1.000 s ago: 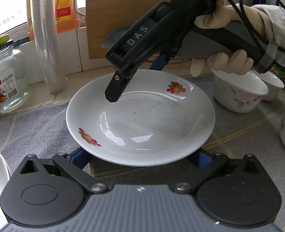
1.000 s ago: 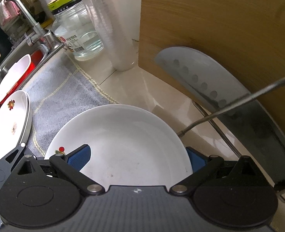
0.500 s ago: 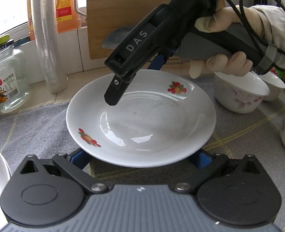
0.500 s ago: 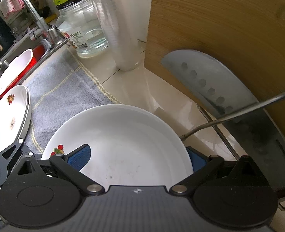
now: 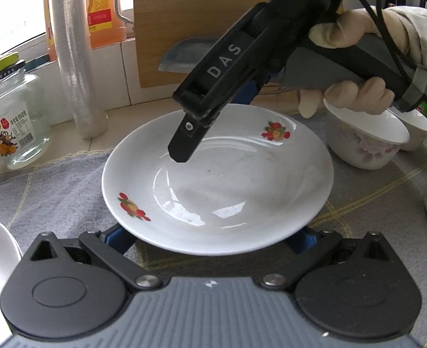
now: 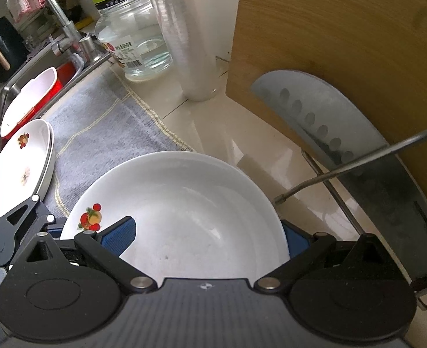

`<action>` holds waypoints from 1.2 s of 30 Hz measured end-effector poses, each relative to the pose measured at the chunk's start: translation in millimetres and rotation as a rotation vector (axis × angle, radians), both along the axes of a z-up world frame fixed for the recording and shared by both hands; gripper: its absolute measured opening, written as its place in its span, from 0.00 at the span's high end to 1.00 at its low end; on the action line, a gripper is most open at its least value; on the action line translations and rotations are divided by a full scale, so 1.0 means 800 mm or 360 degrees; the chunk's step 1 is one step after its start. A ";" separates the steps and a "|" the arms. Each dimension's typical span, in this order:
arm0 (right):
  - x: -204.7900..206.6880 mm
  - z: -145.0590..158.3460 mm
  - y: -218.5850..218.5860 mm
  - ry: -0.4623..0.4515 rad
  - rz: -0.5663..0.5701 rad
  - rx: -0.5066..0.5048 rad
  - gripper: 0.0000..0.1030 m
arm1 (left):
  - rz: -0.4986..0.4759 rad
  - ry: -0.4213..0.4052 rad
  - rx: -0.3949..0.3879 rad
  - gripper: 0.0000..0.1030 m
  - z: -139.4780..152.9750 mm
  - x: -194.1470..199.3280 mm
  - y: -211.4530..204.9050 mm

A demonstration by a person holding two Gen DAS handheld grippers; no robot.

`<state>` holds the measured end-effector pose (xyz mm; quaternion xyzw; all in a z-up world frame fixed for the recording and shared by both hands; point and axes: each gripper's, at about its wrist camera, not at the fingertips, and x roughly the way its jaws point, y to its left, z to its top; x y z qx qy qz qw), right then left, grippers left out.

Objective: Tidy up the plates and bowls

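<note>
On a kitchen counter beside the sink, a white plate point(image 5: 217, 185) sits on a grey cloth point(image 5: 54, 185), directly between two facing grippers. The left gripper point(image 5: 210, 236) straddles its near edge, fingers spread wide; the right gripper point(image 6: 204, 233) likewise brackets the far rim, gripping nothing.

white plate point(image 5: 242, 179), red-orange fruit motifs

white fruit-print plate point(image 5: 242, 185) level above grey cloth, bowls point(image 5: 367, 142) beside.
</note>
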<state>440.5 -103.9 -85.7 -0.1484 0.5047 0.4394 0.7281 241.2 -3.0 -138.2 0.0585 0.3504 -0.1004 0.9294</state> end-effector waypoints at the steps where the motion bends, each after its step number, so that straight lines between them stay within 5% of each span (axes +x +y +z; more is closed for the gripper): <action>1: -0.001 0.001 -0.001 0.0001 0.0000 0.0001 0.00 | -0.0001 0.0000 0.0001 0.00 0.000 0.000 0.000; 36: -0.028 0.032 -0.011 -0.0015 0.0041 0.0057 0.00 | -0.0007 -0.0013 0.0029 0.01 0.031 -0.018 0.002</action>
